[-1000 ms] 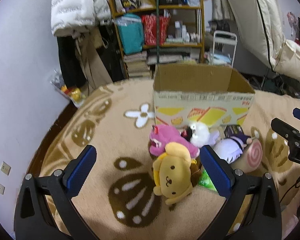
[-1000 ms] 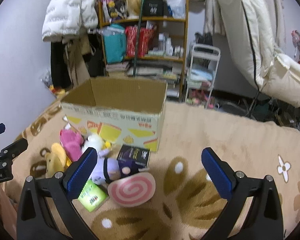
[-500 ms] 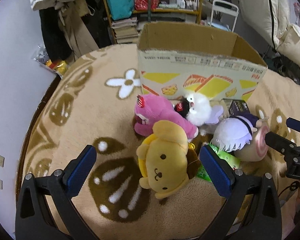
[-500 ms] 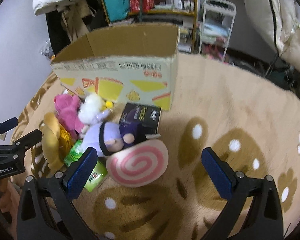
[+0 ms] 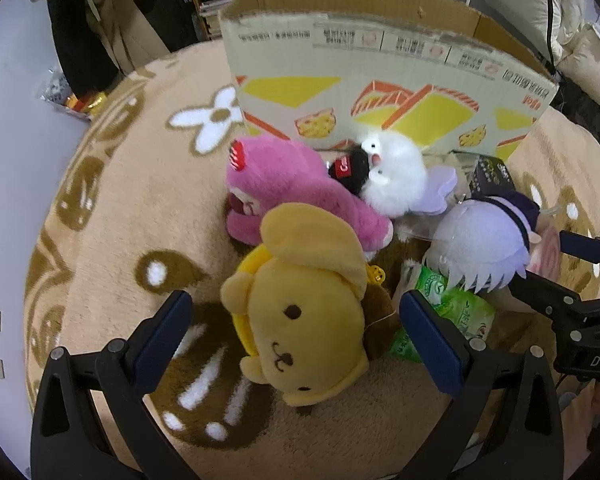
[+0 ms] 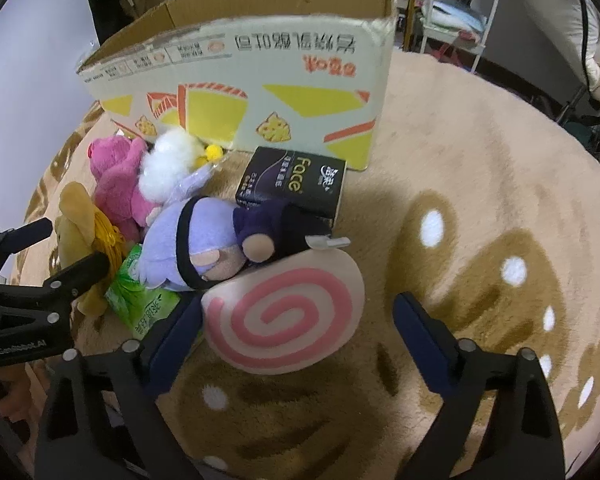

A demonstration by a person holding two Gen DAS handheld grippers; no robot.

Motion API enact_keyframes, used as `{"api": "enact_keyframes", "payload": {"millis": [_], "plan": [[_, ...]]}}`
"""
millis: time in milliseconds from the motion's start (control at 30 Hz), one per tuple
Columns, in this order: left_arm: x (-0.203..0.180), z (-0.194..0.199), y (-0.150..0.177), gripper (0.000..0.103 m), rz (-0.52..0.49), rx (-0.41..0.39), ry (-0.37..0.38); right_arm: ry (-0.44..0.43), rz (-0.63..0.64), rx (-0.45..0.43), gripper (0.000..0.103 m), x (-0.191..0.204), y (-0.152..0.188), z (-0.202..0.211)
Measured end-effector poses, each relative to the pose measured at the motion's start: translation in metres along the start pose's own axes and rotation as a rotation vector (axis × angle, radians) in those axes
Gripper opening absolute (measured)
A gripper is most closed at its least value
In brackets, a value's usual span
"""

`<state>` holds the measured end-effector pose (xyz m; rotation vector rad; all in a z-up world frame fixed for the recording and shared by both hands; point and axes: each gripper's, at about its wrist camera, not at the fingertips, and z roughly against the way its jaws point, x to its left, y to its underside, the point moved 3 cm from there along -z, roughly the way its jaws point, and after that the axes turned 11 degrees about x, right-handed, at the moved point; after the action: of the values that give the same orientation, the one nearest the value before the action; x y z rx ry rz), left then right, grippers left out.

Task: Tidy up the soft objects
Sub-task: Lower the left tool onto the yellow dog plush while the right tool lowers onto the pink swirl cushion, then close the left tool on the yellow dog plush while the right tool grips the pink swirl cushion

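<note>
A pile of soft toys lies on the rug before an open cardboard box [image 5: 380, 68]. In the left wrist view a yellow dog plush [image 5: 304, 320] lies between the fingers of my open left gripper [image 5: 296, 336]. Behind it are a pink plush [image 5: 296, 184], a white fluffy plush [image 5: 396, 172] and a lilac-haired doll [image 5: 484, 252]. In the right wrist view my open right gripper [image 6: 296, 328] straddles a pink-and-white swirl cushion [image 6: 288, 320], with the lilac doll [image 6: 200, 244] just behind it. The box also shows in the right wrist view [image 6: 260, 80].
A green tissue pack [image 5: 452, 312] lies under the doll, also seen in the right wrist view [image 6: 140, 300]. A black "Face" box [image 6: 296, 184] leans by the carton. Shelves, coats and a white cart stand behind. Open rug [image 6: 480, 200] lies to the right.
Both grippers have moved down and forward toward the pile. The yellow plush now sits between the left fingers, the swirl cushion between the right fingers.
</note>
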<state>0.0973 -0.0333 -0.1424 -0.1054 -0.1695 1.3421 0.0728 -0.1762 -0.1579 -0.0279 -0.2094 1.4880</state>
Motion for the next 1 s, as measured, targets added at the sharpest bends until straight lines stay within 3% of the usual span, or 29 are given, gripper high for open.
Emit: {"api": "enact_keyframes", "payload": {"millis": [133,267,633,1000], "plan": [[0.000,-0.006,-0.002,0.098,0.003,0.008,0.014,-0.023,0.015,0.021,0.088,0.002,-0.003,-0.007],[-0.001,-0.014,-0.002,0.077,0.004,0.043,0.067,-0.043,0.032,0.035,0.079,0.006,-0.004,-0.010],[0.003,-0.012,-0.002,0.071,0.017,0.013,0.069,-0.050,0.033,0.032,0.069,0.009,-0.003,-0.007],[0.008,0.018,0.006,0.071,0.050,-0.093,0.039,-0.020,0.020,-0.030,0.059,0.005,0.005,0.016]]}}
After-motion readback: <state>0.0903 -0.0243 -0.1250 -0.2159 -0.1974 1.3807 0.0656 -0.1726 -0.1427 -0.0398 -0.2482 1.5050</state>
